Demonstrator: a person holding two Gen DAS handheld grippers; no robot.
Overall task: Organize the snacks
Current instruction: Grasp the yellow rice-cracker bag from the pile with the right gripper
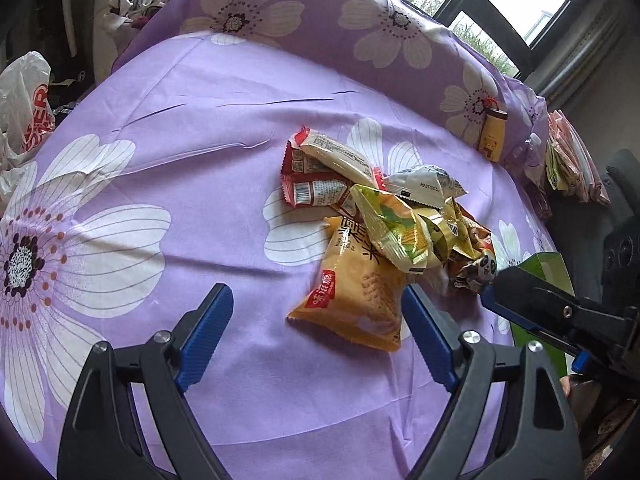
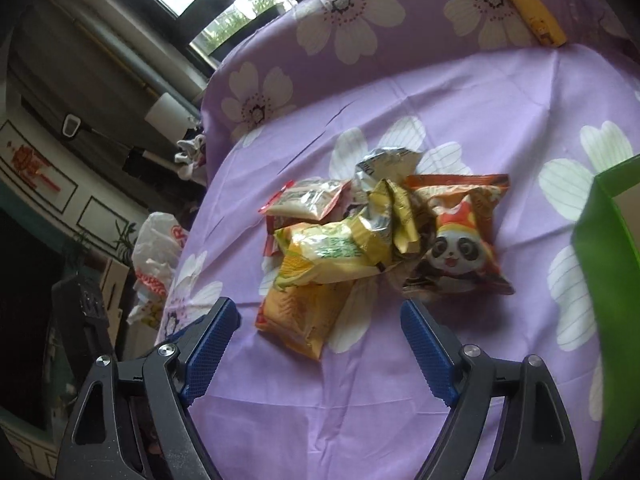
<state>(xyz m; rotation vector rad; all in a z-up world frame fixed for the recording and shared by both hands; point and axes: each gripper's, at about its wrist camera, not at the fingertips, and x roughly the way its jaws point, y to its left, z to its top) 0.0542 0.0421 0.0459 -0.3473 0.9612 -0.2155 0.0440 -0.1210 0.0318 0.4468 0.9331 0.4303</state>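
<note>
A pile of snack packets lies on the purple flowered sheet (image 1: 208, 92). It holds an orange packet (image 1: 356, 300), a yellow-green packet (image 1: 396, 232), red packets (image 1: 312, 188), a silver packet (image 1: 424, 186) and a panda packet (image 1: 478, 264). The right wrist view shows the same orange packet (image 2: 300, 316), yellow-green packet (image 2: 340, 252) and panda packet (image 2: 460, 240). My left gripper (image 1: 318, 332) is open and empty, just short of the orange packet. My right gripper (image 2: 320, 336) is open and empty near the pile; its blue-padded finger (image 1: 520, 300) shows at the right of the left view.
A green box (image 2: 608, 280) stands right of the pile, also in the left view (image 1: 548, 268). A small yellow pouch (image 1: 493, 136) leans on the sheet-covered backrest. A white plastic bag (image 1: 24, 100) sits off the left edge. Pink packets (image 1: 572, 160) lie at the far right.
</note>
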